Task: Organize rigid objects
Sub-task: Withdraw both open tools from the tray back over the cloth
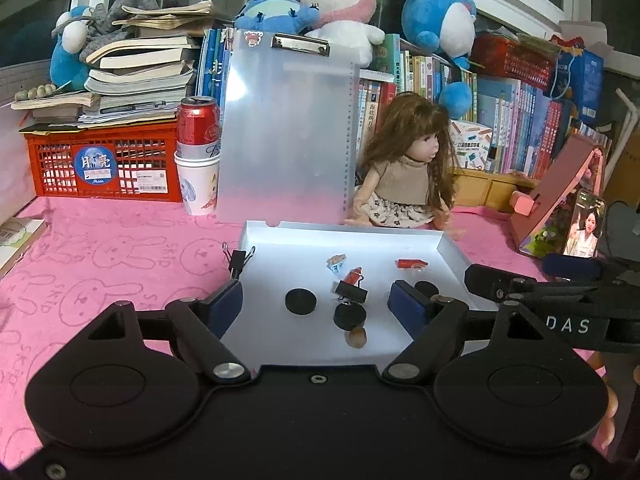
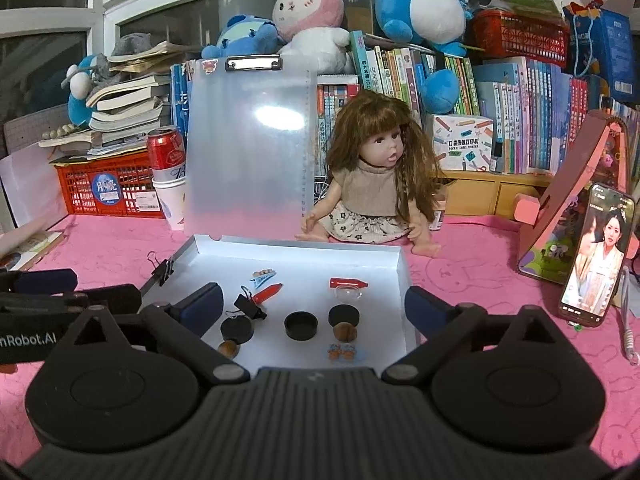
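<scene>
A shallow white tray [image 1: 340, 230] [image 2: 296, 250] lies on the pink cloth. It holds black round caps [image 1: 301, 301] [image 2: 301, 325], a black binder clip [image 1: 351, 292] [image 2: 250, 306], a red pen-like piece [image 1: 354, 276] [image 2: 267, 293], a red cap [image 1: 410, 263] [image 2: 346, 282], a hair clip [image 1: 336, 262] [image 2: 262, 275], brown nuts [image 1: 356, 337] [image 2: 345, 332] and small stickers [image 2: 342, 351]. Another binder clip [image 1: 239, 259] [image 2: 162, 270] grips the tray's left edge. My left gripper [image 1: 316, 304] hovers open over the tray's near part, holding nothing. My right gripper [image 2: 316, 306] stands wide open beside it, also holding nothing.
Behind the tray a frosted clipboard [image 1: 288, 128] leans upright, with a doll [image 1: 404, 168] seated to its right. A red can in a paper cup [image 1: 198, 152] and a red crate [image 1: 100, 164] stand far left. A lit phone [image 2: 596, 260] and a pen [image 2: 628, 332] are at the right.
</scene>
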Action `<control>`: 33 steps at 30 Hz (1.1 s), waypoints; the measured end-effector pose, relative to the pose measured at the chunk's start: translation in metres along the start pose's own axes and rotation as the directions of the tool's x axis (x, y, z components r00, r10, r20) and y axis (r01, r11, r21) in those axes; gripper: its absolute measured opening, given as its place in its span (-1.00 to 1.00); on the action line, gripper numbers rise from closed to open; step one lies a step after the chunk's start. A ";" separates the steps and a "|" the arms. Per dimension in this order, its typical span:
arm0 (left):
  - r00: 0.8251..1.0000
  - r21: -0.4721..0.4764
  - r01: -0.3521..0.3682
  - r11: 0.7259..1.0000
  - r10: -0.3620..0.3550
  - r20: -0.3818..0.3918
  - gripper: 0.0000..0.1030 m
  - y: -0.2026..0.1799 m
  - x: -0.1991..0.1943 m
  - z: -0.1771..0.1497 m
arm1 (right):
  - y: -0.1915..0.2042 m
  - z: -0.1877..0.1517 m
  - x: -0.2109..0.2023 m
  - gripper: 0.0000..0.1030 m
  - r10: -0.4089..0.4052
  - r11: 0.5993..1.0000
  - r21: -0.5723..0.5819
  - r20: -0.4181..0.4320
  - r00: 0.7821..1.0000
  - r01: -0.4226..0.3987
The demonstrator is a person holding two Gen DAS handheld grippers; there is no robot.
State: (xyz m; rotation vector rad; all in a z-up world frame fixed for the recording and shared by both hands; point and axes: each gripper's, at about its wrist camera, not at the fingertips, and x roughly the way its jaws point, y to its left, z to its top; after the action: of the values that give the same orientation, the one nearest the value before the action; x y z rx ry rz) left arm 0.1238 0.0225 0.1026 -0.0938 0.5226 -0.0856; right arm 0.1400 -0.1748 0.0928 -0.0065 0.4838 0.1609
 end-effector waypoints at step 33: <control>0.998 -0.004 -0.014 1.000 0.013 -0.061 0.57 0.006 -0.002 -0.037 | 0.000 -0.033 -0.017 0.97 -0.018 1.000 -0.004 -0.014 1.000 0.018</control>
State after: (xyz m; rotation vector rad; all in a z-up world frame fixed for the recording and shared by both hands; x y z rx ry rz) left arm 0.1036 0.0258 0.0710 -0.0919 0.5841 -0.0744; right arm 0.1098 -0.1786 0.0719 -0.0162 0.4971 0.1442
